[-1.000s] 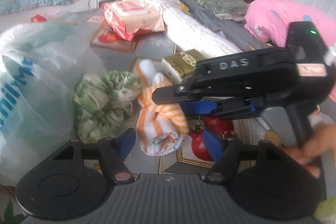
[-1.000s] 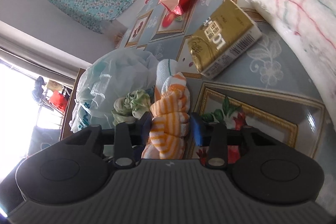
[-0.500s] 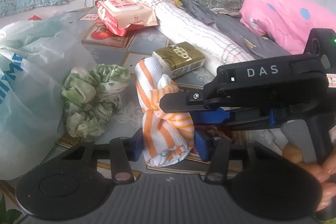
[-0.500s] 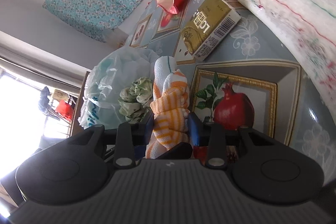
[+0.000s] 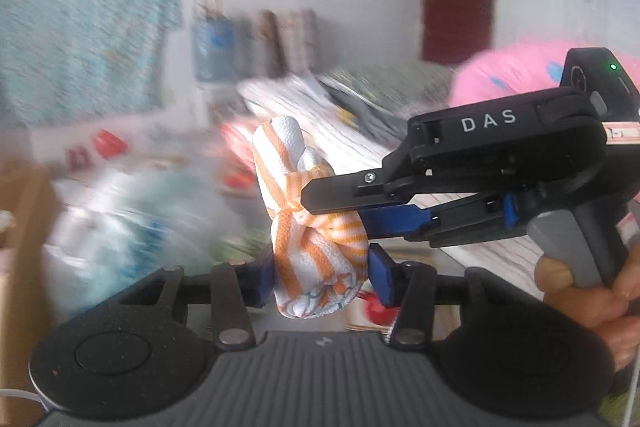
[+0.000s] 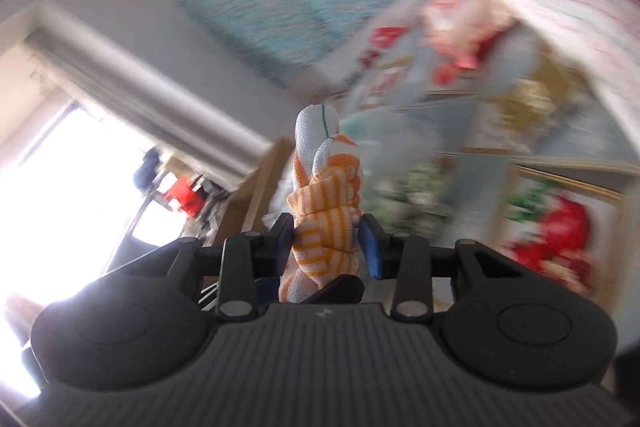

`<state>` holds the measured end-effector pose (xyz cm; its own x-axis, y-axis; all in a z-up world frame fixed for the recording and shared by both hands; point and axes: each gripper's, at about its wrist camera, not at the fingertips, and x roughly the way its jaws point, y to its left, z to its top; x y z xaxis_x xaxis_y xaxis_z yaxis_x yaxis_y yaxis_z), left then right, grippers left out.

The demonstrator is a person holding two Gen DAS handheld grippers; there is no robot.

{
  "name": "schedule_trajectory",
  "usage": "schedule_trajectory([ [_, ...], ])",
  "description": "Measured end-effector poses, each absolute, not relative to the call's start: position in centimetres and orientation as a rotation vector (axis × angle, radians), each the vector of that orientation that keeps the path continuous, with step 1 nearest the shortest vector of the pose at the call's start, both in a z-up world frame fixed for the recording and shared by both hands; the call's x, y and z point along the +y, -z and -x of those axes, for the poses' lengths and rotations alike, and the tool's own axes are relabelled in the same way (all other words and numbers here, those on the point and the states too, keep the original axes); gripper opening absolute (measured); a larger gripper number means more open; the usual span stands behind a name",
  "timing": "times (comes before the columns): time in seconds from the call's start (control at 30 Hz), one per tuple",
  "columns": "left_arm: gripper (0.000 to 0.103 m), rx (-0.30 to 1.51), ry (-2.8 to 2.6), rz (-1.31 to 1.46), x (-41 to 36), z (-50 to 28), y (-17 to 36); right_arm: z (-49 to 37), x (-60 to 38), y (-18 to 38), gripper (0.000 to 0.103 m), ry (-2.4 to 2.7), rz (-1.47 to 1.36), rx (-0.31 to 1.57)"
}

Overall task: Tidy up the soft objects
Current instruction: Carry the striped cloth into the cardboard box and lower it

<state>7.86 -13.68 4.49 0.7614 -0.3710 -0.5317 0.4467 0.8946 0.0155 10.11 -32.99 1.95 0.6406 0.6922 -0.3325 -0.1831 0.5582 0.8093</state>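
Note:
A knotted orange-and-white striped towel (image 5: 308, 219) is held up in the air, above the table. My left gripper (image 5: 320, 269) is shut on its lower end. My right gripper (image 6: 326, 245) is shut on its middle knot, and it reaches in from the right in the left wrist view (image 5: 344, 205). The towel also shows in the right wrist view (image 6: 326, 203), standing up between the blue pads (image 6: 370, 243). The background is blurred by motion.
A white plastic bag (image 5: 120, 227) lies low at the left. A green-and-white cloth bundle (image 6: 404, 195) lies on the patterned tablecloth (image 6: 560, 163). A pink pillow (image 5: 516, 75) and folded bedding are at the back right. A gold box (image 6: 532, 103) shows blurred.
Both grippers have lifted the striped towel off the table together. The left gripper went from open around it to shut on it. The views have swung upward and blurred.

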Motion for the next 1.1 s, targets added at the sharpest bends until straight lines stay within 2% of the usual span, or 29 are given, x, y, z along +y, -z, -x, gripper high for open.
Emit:
schedule_trajectory([
  [0.27,0.049,0.501,0.170,-0.115,-4.2,-6.0,-8.1,-15.8,-20.8,-6.2,0.038,-0.893,-0.650,0.782],
  [0.5,0.049,0.605,-0.034,-0.096,5.0,-6.3,-9.7,-20.1,-5.7,-7.9,0.040,-1.096,-0.448,0.968],
  [0.7,0.050,0.792,-0.141,-0.073,10.3,-9.3,-7.7,-23.2,4.7,-5.3,0.041,-1.112,-0.312,1.210],
  [0.9,0.052,0.925,-0.170,0.034,13.8,-11.2,-5.7,-24.7,9.8,-1.4,0.041,-1.089,-0.276,1.398],
  [1.1,0.066,0.962,-0.161,0.011,14.5,-10.2,-5.6,-25.2,11.8,1.4,0.041,-1.061,-0.248,1.513],
])
